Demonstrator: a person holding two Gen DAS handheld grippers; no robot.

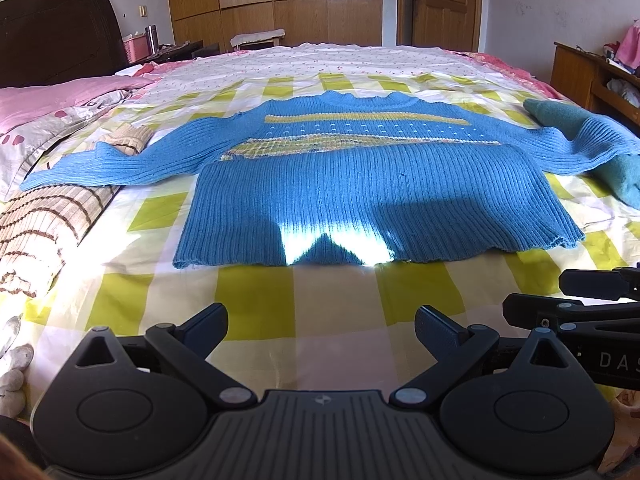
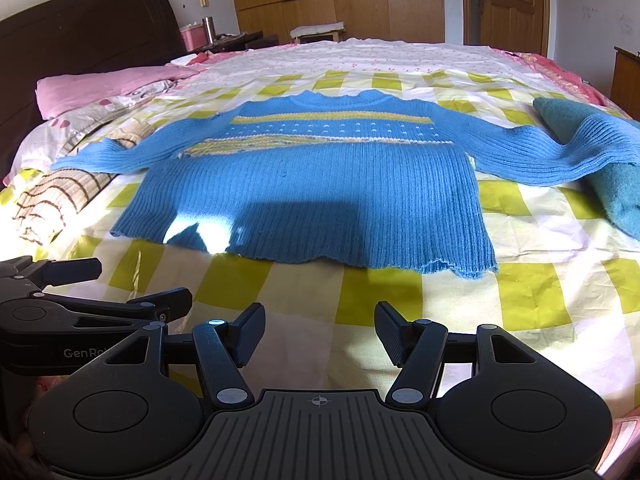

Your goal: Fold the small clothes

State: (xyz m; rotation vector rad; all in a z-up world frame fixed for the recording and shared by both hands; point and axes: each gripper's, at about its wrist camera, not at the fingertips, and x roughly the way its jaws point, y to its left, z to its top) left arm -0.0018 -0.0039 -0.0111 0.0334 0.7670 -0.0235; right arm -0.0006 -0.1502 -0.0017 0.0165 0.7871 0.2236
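One blue sweater (image 1: 372,184) lies flat on the bed, front up, with its neck toward the far wall and its hem toward the two grippers. It has two sleeves, both spread out sideways: the left sleeve (image 1: 100,164) drapes over a brown striped cloth (image 1: 48,220), and the right sleeve (image 2: 560,152) lies across a single teal folded garment (image 2: 616,188) at the bed's right side. One yellow band crosses the chest, with a row of pale dots under it and a mixed yellow stripe below that. The left gripper (image 1: 320,328) hovers over the sheet just short of the hem with its two fingers spread wide and nothing between them. The right gripper (image 2: 320,336) sits just beside it, likewise short of the hem, fingers wide apart and bare. Each shows at the edge of the other's view. The sheet (image 2: 520,300) is a check of yellow-green and white squares, with a flowered white sheet (image 1: 340,60) farther back. Bright sun falls across the near part of the bed, leaving a glaring patch and dark shadows on the sweater's lower half. One pink pillow (image 2: 108,84) lies near the dark headboard (image 2: 80,28) on the left. Behind the bed stand a tall wooden wardrobe (image 1: 272,0) and one wooden door (image 1: 440,0), and a low wooden cabinet (image 1: 580,72) sits to the right.
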